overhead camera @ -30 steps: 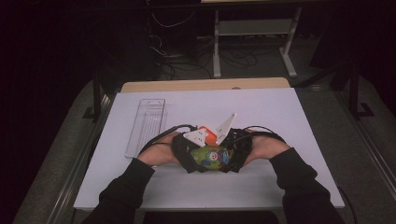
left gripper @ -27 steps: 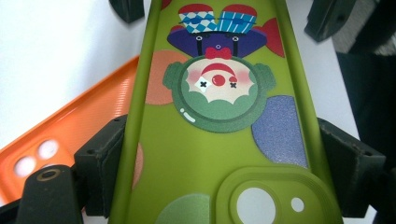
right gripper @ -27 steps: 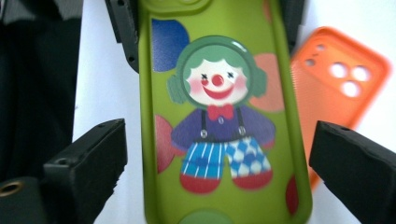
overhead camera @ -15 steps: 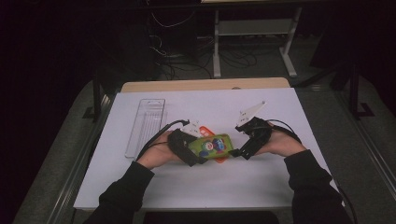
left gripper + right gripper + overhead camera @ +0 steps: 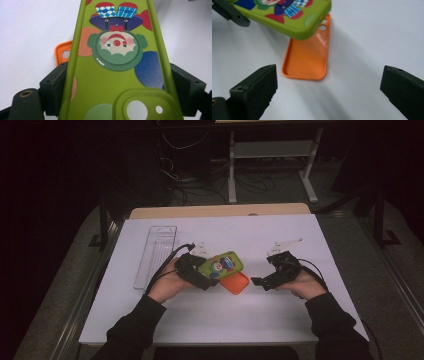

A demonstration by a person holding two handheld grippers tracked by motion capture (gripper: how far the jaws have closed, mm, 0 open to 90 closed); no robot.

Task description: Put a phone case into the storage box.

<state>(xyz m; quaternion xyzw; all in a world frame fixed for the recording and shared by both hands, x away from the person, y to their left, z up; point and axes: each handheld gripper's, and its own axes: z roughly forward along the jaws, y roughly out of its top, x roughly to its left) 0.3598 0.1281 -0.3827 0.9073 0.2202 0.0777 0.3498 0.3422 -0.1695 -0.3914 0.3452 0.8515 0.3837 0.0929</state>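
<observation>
The left tongs [image 5: 200, 272] are clamping the long edges of a green phone case [image 5: 221, 264] printed with a clown, holding it tilted above the white table [image 5: 320, 320]. An orange phone case [image 5: 236, 282] is lying open side up on the table, partly under the green one and just beside it. The right tongs [image 5: 267, 279] are standing well apart to the right with nothing between their jaws, which have just been opening to their widest.

Bare table is spreading between the orange case and the right tongs, and more is lying toward the near edge in front of both hands. A clear plastic tray [image 5: 156, 255] is sitting left of the left hand, close to the table's left edge.

The left gripper view is showing the pads [image 5: 54, 83] pressing the green case's sides, the camera cut-out at the bottom, and one corner of the orange case [image 5: 62, 53] peeking out at the left. The right gripper view is showing the orange case's [image 5: 308, 61] hollow inside and its rim resting flat, with the green case [image 5: 287, 15] overhanging its far end without clearly touching it.
</observation>
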